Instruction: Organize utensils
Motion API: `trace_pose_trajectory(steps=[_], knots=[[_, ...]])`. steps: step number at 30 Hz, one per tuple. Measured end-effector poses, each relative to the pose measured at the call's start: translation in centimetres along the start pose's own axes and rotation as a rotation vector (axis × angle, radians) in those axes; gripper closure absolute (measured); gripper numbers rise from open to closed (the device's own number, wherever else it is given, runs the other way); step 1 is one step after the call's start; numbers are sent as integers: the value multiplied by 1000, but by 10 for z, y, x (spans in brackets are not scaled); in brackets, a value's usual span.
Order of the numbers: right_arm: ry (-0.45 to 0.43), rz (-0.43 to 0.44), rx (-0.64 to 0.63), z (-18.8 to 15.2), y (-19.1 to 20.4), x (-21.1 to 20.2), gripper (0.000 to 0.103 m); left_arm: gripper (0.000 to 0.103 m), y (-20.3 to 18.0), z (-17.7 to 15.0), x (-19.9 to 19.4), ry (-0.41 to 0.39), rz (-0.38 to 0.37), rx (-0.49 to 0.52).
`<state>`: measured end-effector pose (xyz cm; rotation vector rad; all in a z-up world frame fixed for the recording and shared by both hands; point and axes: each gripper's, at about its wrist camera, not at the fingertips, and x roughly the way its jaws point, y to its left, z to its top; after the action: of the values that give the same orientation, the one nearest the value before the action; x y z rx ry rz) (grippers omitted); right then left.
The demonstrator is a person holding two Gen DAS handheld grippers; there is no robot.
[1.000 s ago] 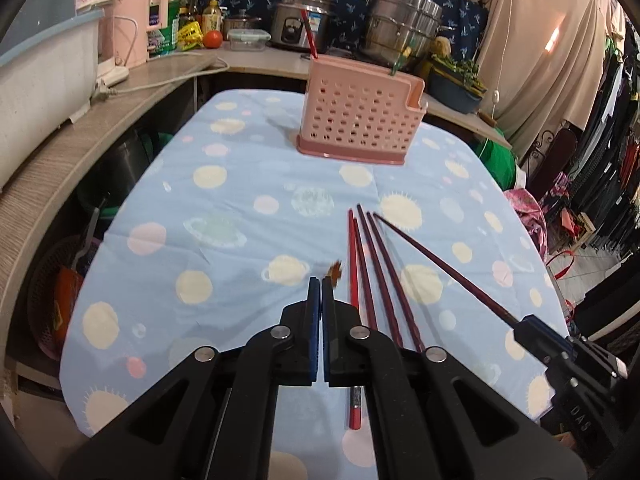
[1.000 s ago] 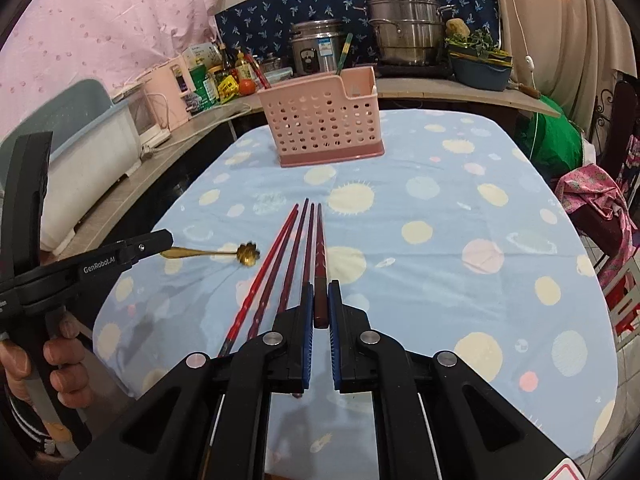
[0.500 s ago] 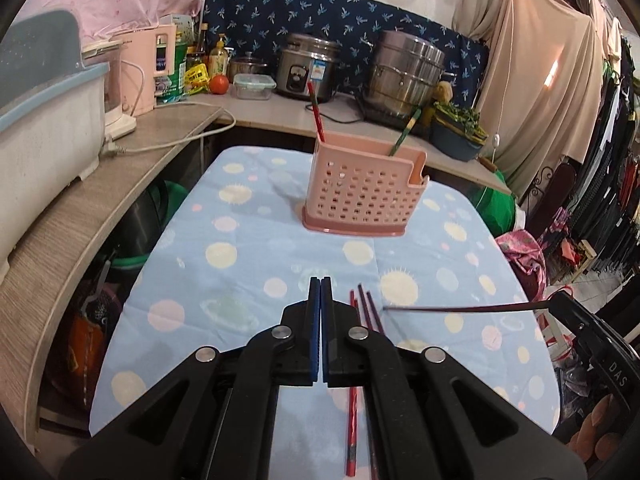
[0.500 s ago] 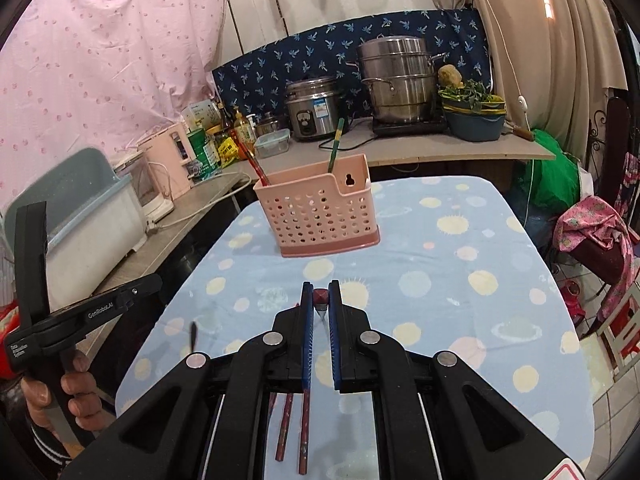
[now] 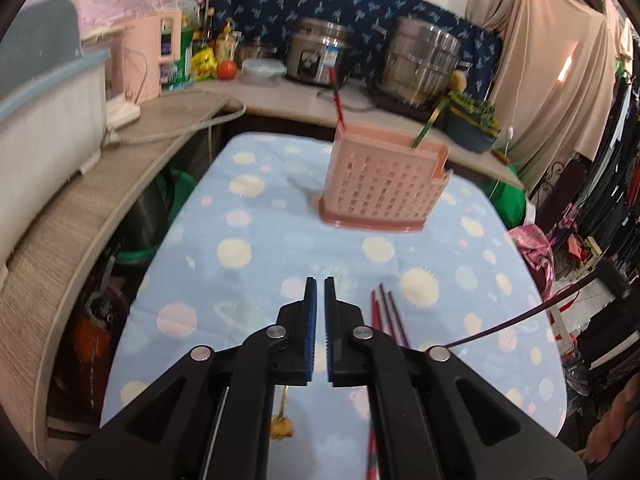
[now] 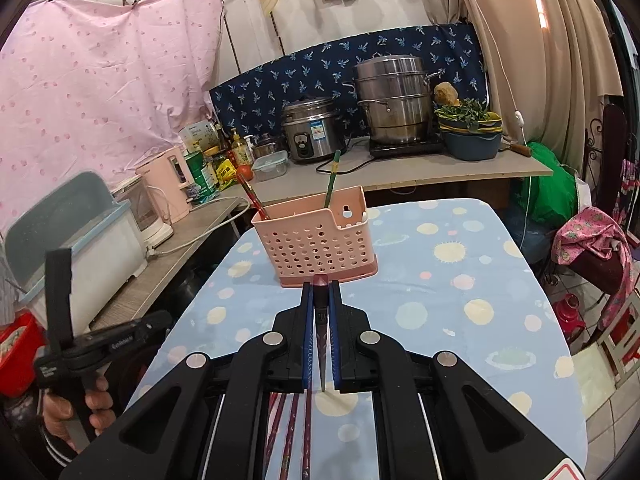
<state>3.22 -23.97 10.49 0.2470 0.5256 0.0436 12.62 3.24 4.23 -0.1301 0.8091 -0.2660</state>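
Blue spotted cloth [image 6: 460, 304] covers the table; a counter behind carries a rice cooker [image 6: 310, 130], a steel steamer pot [image 6: 394, 98] and a pink kettle [image 6: 170, 182]. Pink dotted sheet hangs at 10 o'clock in the right wrist view.

Pink basket [image 6: 318, 242] stands at 12 o'clock on the cloth, upright, with a red stick [image 6: 251, 196] and a green stick [image 6: 332, 178] leaning out of it.

Right gripper [image 6: 321, 300] is clamped on one dark red chopstick [image 6: 321, 312], which runs along the narrow gap between the blue pads, its blunt end showing just past the tips. Three more chopsticks [image 5: 386, 312] lie side by side on the cloth, at 5 o'clock of the left gripper's tips.

Left gripper [image 5: 316, 292]: jaws opening, a thin slit between the pads, nothing in it. A gold spoon [image 5: 282, 420] lies on the cloth beneath it, partly hidden by the frame.

Left gripper shows at 8 o'clock in the right view, held by a hand [image 6: 86, 408]; white lettering on its arm is too blurred to read. The cooker's label is also unreadable.
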Motion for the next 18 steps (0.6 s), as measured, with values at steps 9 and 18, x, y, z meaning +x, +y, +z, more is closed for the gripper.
trace_pose_trajectory(steps=[9,18], knots=[[-21,-7,33,13,-4,-4,96,64,22,-51,51,179,19,-39],[-14,13,33,32,-2,18,96,65,17,-56,93,257,15,-18]])
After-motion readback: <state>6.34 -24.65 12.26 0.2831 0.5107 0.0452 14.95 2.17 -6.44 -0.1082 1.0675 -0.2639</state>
